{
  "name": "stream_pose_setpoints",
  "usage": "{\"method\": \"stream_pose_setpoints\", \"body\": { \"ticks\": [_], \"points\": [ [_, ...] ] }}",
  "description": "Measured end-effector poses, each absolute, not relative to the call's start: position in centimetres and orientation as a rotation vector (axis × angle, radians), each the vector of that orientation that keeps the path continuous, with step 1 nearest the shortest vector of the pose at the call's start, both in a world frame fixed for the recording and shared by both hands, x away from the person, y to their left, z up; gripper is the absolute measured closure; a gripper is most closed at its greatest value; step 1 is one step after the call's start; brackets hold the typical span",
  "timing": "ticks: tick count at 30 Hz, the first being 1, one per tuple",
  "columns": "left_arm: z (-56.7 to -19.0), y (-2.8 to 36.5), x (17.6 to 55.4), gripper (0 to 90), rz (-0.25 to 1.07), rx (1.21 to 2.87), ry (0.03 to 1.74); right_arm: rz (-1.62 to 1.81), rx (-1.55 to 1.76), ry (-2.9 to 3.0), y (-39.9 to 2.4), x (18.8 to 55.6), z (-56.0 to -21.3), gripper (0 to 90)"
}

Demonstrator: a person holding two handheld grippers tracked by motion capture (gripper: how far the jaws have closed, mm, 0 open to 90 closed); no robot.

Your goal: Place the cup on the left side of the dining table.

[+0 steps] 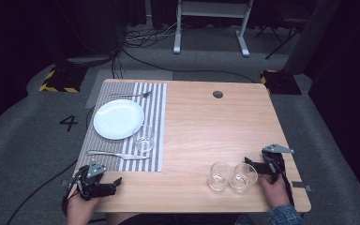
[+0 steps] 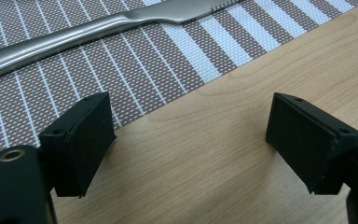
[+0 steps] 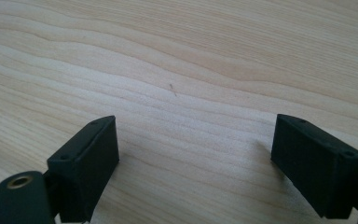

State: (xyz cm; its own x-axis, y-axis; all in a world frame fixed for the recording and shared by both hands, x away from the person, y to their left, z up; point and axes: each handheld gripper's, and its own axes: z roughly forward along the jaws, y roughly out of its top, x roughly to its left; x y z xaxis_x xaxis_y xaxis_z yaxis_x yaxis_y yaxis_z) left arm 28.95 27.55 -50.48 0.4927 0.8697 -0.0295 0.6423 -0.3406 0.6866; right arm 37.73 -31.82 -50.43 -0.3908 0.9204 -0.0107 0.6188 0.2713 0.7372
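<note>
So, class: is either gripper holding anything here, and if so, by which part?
Nothing is held. The left gripper and right gripper both have open jaws over bare table.

Grey carpet floor (image 1: pixel 23 140) w/ cables, white frame (image 1: pixel 211 18), dark surroundings.

Only one readable mark: a black "4" (image 1: pixel 69 123) painted on the grey floor (image 1: pixel 23 140), just off the tabletop's left edge, level with the white plate (image 1: pixel 118 119). Beyond the far corners, yellow-and-black hazard stripes on the left block (image 1: pixel 59 79) and on the right block (image 1: pixel 279 81), a warning pattern without words. Nothing legible on the striped placemat (image 1: pixel 155 122), the cutlery or the glasses.
</note>
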Motion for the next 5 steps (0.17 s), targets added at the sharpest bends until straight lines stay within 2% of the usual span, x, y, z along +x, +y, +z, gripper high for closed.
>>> {"method": "stream_pose_setpoints", "body": {
  "ticks": [5],
  "points": [
    [-50.48, 27.55, 28.95, 15.3, 0.457, 2.097, 1.238, 0.918, 1.388, 2.107, -31.82, 37.73, -50.43, 15.2]
  ]
}}
